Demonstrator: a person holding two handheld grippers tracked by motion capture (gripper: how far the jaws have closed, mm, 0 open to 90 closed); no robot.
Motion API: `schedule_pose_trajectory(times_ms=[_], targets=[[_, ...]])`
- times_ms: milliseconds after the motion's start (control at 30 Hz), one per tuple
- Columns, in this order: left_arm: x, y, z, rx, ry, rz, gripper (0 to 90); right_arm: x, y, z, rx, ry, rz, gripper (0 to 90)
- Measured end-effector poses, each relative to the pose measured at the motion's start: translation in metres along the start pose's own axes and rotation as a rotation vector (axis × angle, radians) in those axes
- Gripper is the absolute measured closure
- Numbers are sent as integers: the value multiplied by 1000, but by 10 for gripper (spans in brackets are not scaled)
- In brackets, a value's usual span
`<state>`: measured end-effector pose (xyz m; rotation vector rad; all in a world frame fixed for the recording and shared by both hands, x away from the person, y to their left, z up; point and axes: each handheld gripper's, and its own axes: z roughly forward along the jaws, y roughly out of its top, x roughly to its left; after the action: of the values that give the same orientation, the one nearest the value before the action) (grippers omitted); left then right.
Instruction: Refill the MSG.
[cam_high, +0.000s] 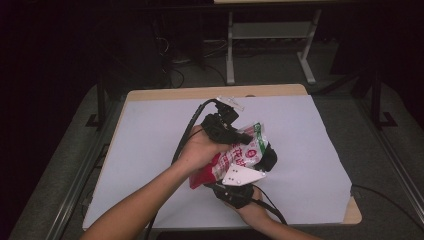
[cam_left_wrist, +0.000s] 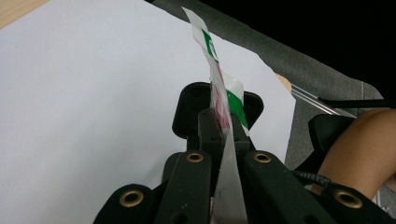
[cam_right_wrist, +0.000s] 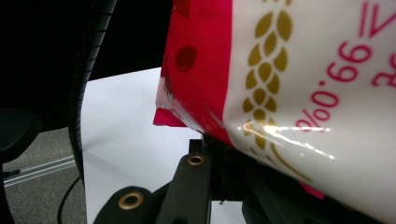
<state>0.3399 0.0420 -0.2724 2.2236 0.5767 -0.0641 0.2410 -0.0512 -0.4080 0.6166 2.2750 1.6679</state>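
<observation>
A glossy snack bag (cam_high: 243, 152), red and white with a green stripe and pink print, is held above the middle of the table between both hands. My left gripper (cam_high: 246, 137) comes in from the left and is shut on the bag's upper part. In the left gripper view the bag (cam_left_wrist: 211, 52) stands edge-on, pinched by my left gripper (cam_left_wrist: 219, 123). My right gripper (cam_high: 265, 159), with its grey plate (cam_high: 241, 175), reaches up from below. In the right gripper view my right gripper (cam_right_wrist: 224, 156) is shut on the bag's (cam_right_wrist: 299, 79) lower red and white part.
A white sheet (cam_high: 145, 150) covers the wooden table (cam_high: 200, 93). Grey floor lies on both sides, and a metal frame (cam_high: 270, 31) stands beyond the far edge. A black cable (cam_high: 187, 131) trails from the left gripper. A ribbed black cable (cam_right_wrist: 88, 70) hangs close at the left.
</observation>
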Motion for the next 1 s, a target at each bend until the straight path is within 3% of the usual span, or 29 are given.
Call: schedule_pose_trajectory(times_ms=[1000], targets=[[-1,1,1,2,5,5,900,0,0,0,-5,2,2,900]])
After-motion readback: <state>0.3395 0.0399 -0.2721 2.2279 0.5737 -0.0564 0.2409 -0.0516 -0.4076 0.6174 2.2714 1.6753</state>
